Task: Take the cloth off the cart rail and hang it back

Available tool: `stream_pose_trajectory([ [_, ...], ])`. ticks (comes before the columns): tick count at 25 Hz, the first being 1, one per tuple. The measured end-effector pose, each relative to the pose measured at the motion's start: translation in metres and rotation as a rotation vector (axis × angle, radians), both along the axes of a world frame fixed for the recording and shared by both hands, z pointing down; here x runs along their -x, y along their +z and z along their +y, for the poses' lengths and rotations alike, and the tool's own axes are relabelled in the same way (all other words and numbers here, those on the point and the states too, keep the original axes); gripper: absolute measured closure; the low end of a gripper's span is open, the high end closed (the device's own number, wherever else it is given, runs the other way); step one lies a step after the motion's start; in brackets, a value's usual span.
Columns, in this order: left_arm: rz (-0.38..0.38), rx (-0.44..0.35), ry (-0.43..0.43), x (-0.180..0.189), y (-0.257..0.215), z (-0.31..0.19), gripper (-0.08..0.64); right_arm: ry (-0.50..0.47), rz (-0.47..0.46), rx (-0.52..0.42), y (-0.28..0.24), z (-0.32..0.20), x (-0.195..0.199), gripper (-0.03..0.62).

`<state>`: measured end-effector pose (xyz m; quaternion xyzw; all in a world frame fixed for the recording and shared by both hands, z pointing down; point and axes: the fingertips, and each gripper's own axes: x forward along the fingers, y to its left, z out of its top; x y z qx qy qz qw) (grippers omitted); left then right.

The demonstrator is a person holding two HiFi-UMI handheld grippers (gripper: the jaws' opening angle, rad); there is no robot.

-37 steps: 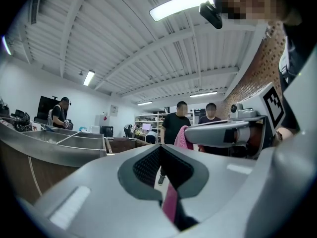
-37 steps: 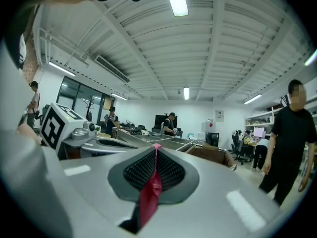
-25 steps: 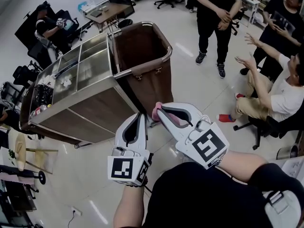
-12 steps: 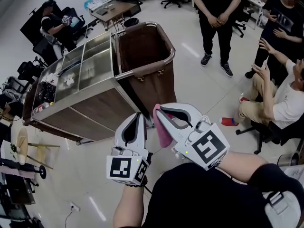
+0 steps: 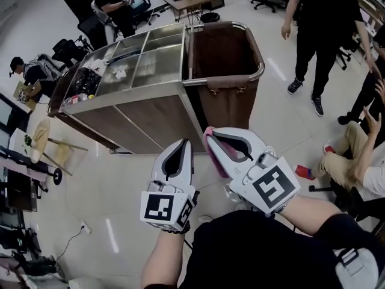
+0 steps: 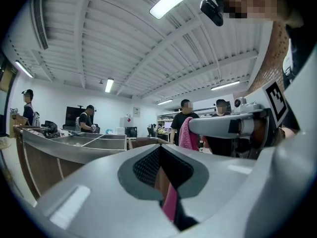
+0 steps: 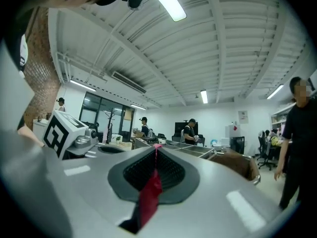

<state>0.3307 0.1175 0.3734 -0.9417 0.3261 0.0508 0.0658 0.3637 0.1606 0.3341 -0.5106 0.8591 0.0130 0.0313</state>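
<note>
- Right gripper (image 5: 209, 132) — jaws clamped on the pink fabric cloth (image 5: 214, 156).
- Left gripper (image 5: 184, 143) — jaws closed tip to tip.
- Only the head view shows the cloth apart from the steel-topped wooden cart (image 5: 144, 116), at 12 o'clock.

We see bare pale floor (image 5: 102, 185) open at lower left. Across the upper middle, the steel-topped, wood-panelled cart (image 5: 138, 110) and its metal-railed brown fabric bin (image 5: 228, 104) block the way. A standing person in black (image 5: 319, 29) and a seated person (image 5: 349, 155) crowd the right; the floor between them looks passable, perhaps.
</note>
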Motion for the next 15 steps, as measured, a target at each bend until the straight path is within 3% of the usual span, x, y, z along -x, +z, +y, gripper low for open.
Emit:
stream_pose_trajectory([
  [6,0.004,-0.009,-0.103,0.054,0.012,-0.032,0.557,-0.106,-0.001,-0.009,0.013,-0.031,0.050,0.588],
  [15,0.018,-0.033,-0.220,0.188,-0.007,-0.045,0.557,-0.220,0.008,-0.042,-0.005,-0.049,0.175,0.588],
])
